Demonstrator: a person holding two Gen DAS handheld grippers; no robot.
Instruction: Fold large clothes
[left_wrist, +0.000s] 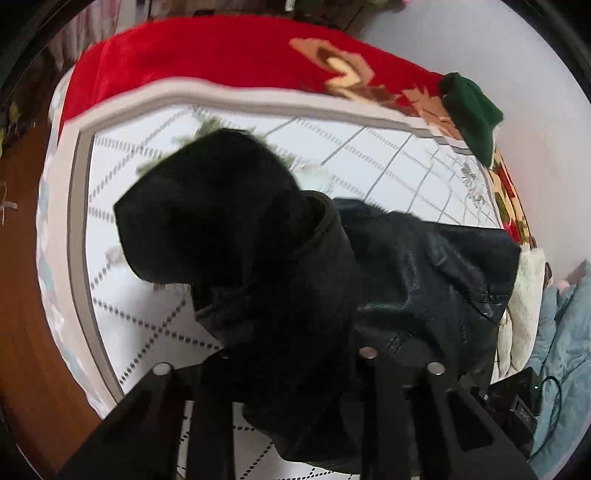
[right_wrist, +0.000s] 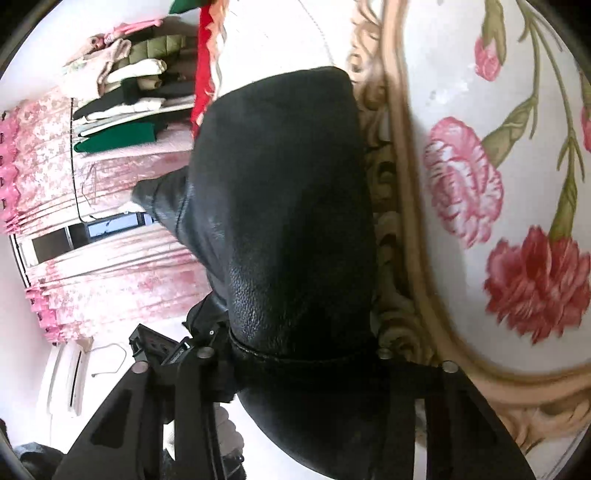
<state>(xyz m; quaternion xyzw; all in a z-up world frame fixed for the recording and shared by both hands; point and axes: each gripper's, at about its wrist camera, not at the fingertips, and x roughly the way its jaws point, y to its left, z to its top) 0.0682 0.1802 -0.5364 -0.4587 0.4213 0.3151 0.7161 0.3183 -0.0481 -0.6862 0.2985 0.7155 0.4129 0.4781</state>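
A black leather jacket (left_wrist: 424, 266) with a dark hood (left_wrist: 214, 206) hangs over a bed with a white quilted cover (left_wrist: 369, 158). In the left wrist view my left gripper (left_wrist: 295, 354) points steeply down, and a thick bunch of jacket fabric fills the gap between its fingers (left_wrist: 369, 373). In the right wrist view the jacket (right_wrist: 288, 206) hangs as a long grained leather panel. Its stitched hem runs across between the jaws of my right gripper (right_wrist: 295, 354), and leather fills that gap too. The pads of both grippers are hidden by fabric.
A red blanket (left_wrist: 207, 55) and a folded green garment (left_wrist: 472, 110) lie at the bed's far end. A blue garment (left_wrist: 565, 332) and a black device (left_wrist: 517, 402) lie at the right, wooden floor (left_wrist: 22, 295) at the left. Folded clothes (right_wrist: 125, 92), pink curtains (right_wrist: 110, 266) and a floral panel (right_wrist: 480, 184) surround the right gripper.
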